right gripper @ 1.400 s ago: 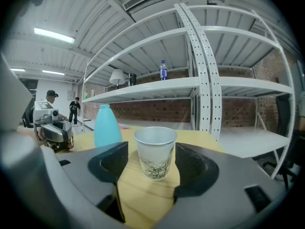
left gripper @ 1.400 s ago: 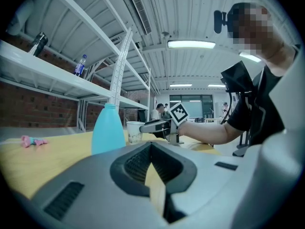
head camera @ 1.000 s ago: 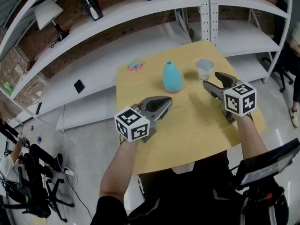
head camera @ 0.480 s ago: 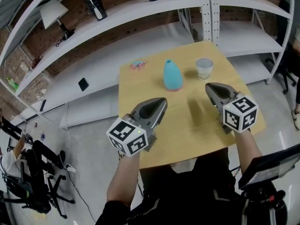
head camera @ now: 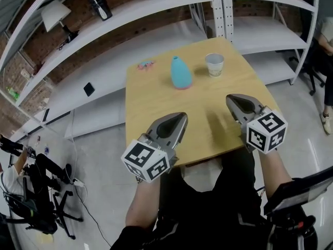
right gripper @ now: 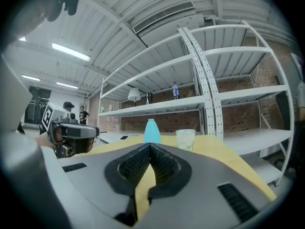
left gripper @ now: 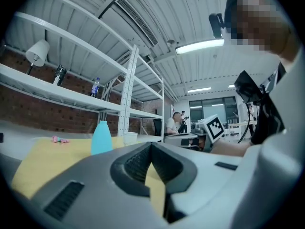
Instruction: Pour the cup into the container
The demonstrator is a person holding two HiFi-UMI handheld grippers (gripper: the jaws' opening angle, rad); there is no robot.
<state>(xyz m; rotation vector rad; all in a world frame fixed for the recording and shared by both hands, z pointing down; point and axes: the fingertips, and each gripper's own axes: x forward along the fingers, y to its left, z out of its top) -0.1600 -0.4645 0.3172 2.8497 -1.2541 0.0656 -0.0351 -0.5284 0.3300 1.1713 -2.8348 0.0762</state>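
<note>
The wooden table (head camera: 151,113) is seen beneath the blue bottle-shaped container (head camera: 180,73), which stands upright. Both grippers are now drawn back well short of the container, toward the person. The left gripper (head camera: 181,117) is clenched on nothing. The right gripper (head camera: 232,99), spread wide beside the cup a second ago, is likewise clenched and empty. The paper cup (head camera: 214,64) is left upright just right of the container, untouched. The pour is judged finished or abandoned.

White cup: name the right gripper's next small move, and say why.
Probably open the right gripper and reach forward to the white cup: the gripper's jaws are shut on nothing over the table's near edge, while the cup stands upright beside the blue container.
</note>
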